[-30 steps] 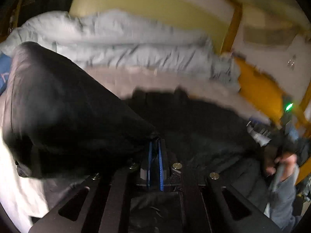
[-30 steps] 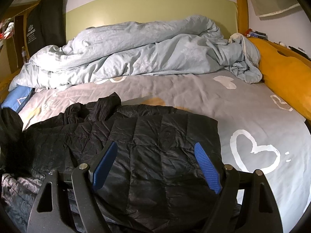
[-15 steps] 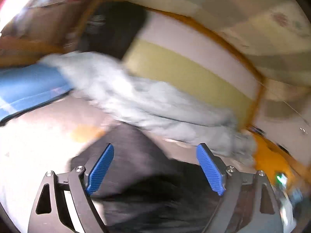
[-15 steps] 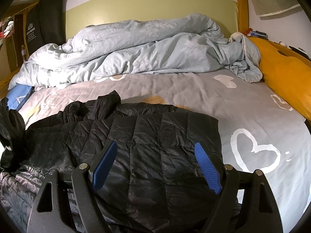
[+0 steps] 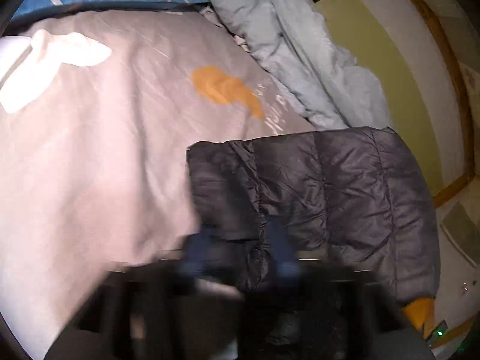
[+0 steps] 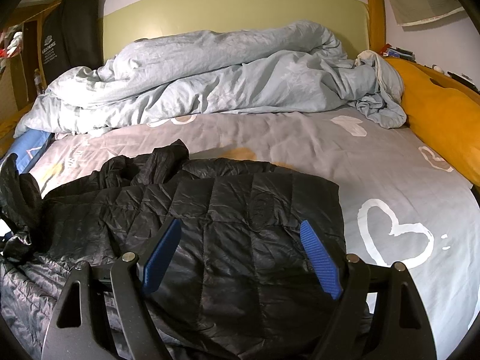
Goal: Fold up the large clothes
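Left gripper (image 5: pixel 240 252), blurred, closes its jaws on the black quilted jacket (image 5: pixel 330 198); right gripper (image 6: pixel 240 255) hovers spread above it, holding nothing. We judge folding partly done: one panel lies folded over on the grey bedsheet (image 6: pixel 390 180), while the left side remains bunched.

The jacket (image 6: pixel 228 225) lies on the bed sheet (image 6: pixel 390 180), near its front edge. Behind it a duvet (image 6: pixel 225 78) is heaped against the headboard (image 6: pixel 234 9). A long pillow (image 6: pixel 438 114) runs along the right side.
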